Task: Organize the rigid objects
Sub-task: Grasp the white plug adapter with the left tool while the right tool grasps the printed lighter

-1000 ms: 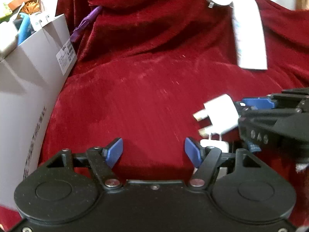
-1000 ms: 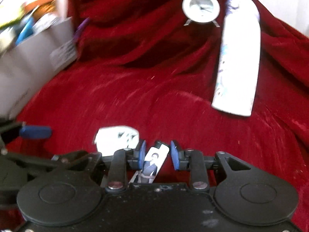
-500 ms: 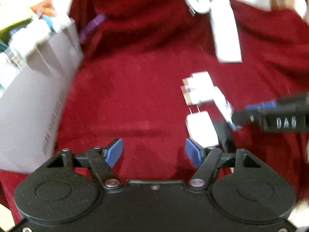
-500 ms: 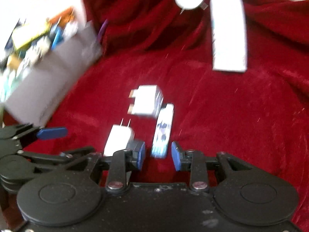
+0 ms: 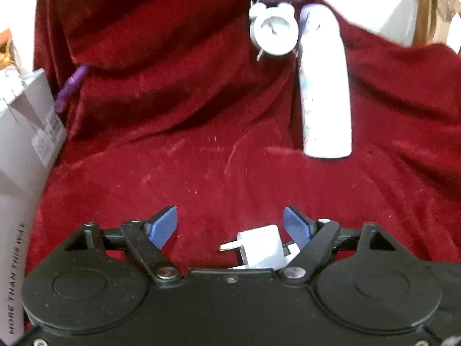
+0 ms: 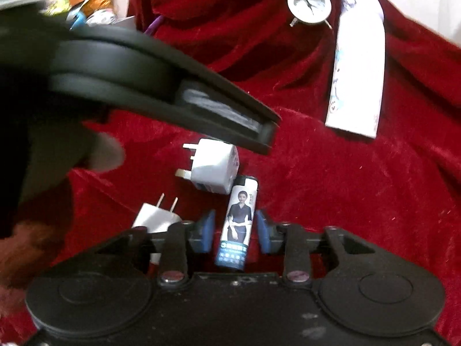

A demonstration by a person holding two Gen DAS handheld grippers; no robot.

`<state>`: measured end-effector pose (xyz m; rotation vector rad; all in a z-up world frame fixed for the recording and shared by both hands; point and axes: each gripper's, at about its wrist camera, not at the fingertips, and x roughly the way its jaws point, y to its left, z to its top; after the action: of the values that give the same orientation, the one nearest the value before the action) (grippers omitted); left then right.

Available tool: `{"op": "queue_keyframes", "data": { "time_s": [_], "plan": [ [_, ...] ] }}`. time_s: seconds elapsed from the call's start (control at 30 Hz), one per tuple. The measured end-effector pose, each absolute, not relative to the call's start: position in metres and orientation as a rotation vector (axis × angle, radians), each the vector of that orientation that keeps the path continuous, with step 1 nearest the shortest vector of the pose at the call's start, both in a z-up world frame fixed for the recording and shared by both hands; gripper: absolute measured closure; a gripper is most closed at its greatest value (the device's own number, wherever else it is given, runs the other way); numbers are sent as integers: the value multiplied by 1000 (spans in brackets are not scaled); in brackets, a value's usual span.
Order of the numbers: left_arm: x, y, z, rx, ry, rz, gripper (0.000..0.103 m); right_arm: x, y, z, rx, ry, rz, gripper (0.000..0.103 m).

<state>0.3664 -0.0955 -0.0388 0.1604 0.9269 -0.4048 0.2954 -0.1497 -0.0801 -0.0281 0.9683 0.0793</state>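
Fingers [image 5: 296, 226] of our left gripper [image 5: 230, 226] had just been opening wide around the white plug adapter [image 5: 260, 246] — nothing gripped — its prongs pointing left, crosswise between them.

Left hand-held gripper [image 5: 230, 226] opening wide; right hand-held gripper [image 6: 235, 232] narrow, gripping nothing.

My left wrist camera is looking steeply down along its fingers [image 5: 162, 226], close over the red cloth [image 5: 201, 144]. My right wrist camera is facing the same way from just beside it. Both are sharing the white alarm clock [image 5: 273, 31] [image 6: 309, 0], far ahead, and the adapter plug [image 5: 259, 246] [image 6: 213, 170], nearest.
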Motion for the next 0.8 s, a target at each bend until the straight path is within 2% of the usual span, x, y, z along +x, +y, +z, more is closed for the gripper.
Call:
{"op": "queue_keyframes", "data": {
  "time_s": [0.03,0.1,0.13,0.17,0.43,0.8],
  "plan": [
    [368,-99,-44,176,945,-397,29,292,-149,-80,-45,961,86,80],
    [367,-103,-54,208,969,-398,40,287,-149,-79,-60,961,93,81],
    [365,-105,-59,220,984,-408,54,285,-150,-78,-61,966,95,84],
    [363,-106,-63,225,1003,-415,57,283,-152,-76,-61,971,96,84],
    [347,-89,-59,194,1021,-397,57,256,-161,-70,-36,1028,130,84],
    [290,-29,-54,154,1057,-338,57,204,-166,-63,-60,1052,140,84]
  ]
}}
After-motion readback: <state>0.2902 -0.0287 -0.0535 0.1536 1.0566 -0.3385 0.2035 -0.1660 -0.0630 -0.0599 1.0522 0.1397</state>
